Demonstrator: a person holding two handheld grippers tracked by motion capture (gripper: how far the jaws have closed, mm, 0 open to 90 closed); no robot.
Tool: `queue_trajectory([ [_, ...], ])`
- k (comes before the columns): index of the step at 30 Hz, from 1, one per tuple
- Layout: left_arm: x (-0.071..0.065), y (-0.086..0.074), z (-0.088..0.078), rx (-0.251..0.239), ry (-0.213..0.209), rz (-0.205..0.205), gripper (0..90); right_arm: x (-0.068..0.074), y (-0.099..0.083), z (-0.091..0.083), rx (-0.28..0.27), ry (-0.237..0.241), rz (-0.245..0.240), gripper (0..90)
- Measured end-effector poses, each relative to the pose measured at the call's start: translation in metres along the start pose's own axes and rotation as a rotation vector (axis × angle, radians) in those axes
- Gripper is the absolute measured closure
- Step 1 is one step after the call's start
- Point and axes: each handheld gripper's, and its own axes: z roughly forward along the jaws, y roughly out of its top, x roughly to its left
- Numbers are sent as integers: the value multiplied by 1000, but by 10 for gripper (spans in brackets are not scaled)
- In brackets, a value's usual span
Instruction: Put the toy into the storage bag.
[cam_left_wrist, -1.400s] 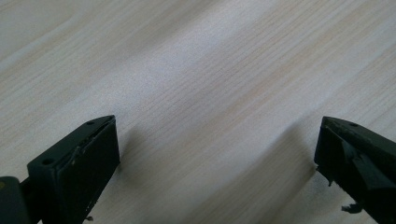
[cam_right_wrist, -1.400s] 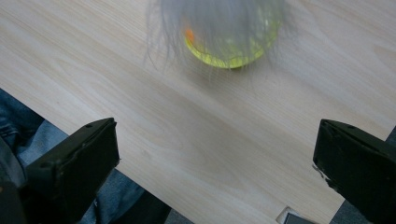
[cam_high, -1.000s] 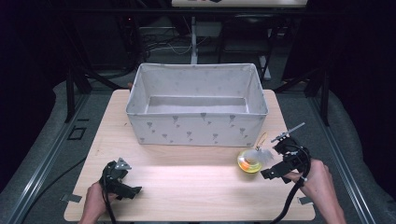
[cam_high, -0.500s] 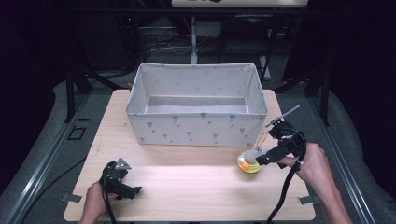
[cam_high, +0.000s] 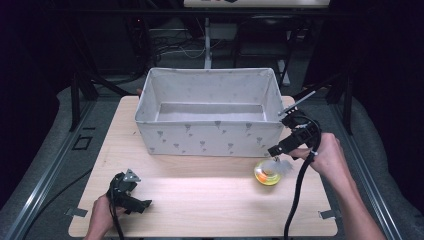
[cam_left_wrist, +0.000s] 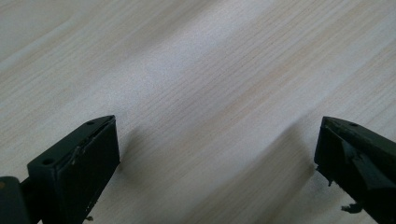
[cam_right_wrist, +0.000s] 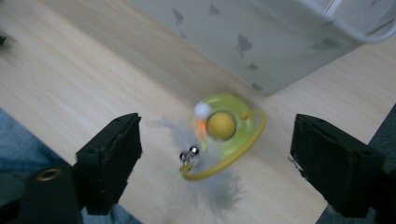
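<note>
The right gripper (cam_high: 276, 151) hovers above the yellow-green cat toy (cam_right_wrist: 223, 135), its jaws standing wide to either side and just now closing in; the toy lies between them, apparently ungripped, so this looks like lining up a grasp. The toy, with a ball, wire loop and grey feather, sits on the wooden table (cam_high: 210, 200) near the fabric bin's (cam_high: 210, 140) right front corner. The left gripper (cam_high: 142, 205) rests wide open near the table's left front, idle.

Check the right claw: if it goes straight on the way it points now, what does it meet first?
Most likely the yellow feather toy: it sits between the jaws of the right claw, which stand open, clear of it. Depth is unclear.
</note>
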Motion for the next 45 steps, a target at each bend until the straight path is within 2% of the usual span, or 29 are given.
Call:
queue_trajectory([
  [1, 0, 0, 0, -2, 1, -2, 3, 0, 3, 0, -19, -9, -6, 214],
  [3, 1, 0, -1, -6, 1, -4, 3, 0, 7, 1, -14, -11, 1, 275],
  [7, 1, 0, -1, -5, 2, -3, 3, -4, 12, 6, 20, -26, 13, 383],
  [10, 1, 0, -1, -5, 2, -2, 3, -9, 12, 9, 33, -35, 23, 456],
  [11, 1, 0, -1, -6, 3, -5, 3, -11, 11, 10, 38, -28, 25, 512],
  [15, 2, -1, -1, -5, 4, -6, 3, -14, 9, 10, 53, -39, 26, 573],
  [16, 2, 0, -1, -4, 3, -6, 3, -15, 8, 10, 52, -37, 27, 621],
  [27, 1, 0, -1, -2, 2, -5, 3, -18, 8, 11, 77, -52, 24, 732],
  [31, 1, 0, 0, 0, 1, -4, 3, -19, 11, 12, 94, -64, 9, 763],
  [38, 1, 0, 0, 1, 1, -4, 3, -18, 14, 14, 88, -61, 0, 757],
  [45, 1, 0, 0, 5, -1, -3, 3, -17, 15, 14, 64, -54, -6, 802],
])
